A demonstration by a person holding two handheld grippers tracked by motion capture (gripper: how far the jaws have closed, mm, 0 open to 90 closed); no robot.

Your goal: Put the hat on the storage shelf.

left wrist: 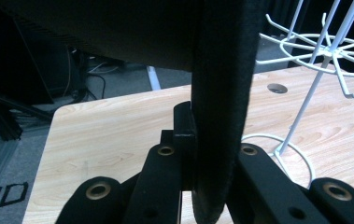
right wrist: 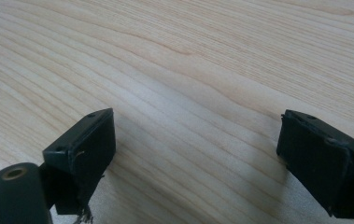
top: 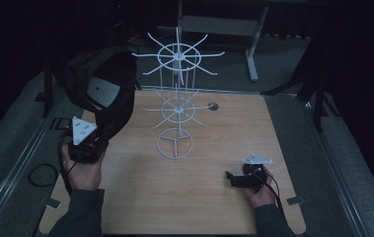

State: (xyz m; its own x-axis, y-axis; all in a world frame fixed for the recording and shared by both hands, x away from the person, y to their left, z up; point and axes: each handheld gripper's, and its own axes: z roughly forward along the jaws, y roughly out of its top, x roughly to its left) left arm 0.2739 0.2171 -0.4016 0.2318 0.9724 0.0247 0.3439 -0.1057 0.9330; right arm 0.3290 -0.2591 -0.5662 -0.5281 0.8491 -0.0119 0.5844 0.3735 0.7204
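Observation:
A black cap (top: 106, 83) hangs above the table's left rear corner, and my left gripper (top: 104, 131) is shut on its brim. In the left gripper view the brim's edge (left wrist: 221, 93) stands upright between the two jaws of that gripper (left wrist: 203, 137). A white wire rack (top: 176, 109) with two tiers of hooked arms stands mid-table, just right of the cap; its upper tier (left wrist: 326, 50) shows in the left gripper view. My right gripper (top: 231, 178) rests low at the front right, open, and nothing lies between its jaws (right wrist: 195, 149).
The wooden table (top: 209, 207) has a round cable hole (top: 213, 105) behind the rack. A black cable loop (top: 44, 174) lies off its left edge. Grey metal desk legs (top: 253, 54) stand behind the table, with dark stands at both rear corners.

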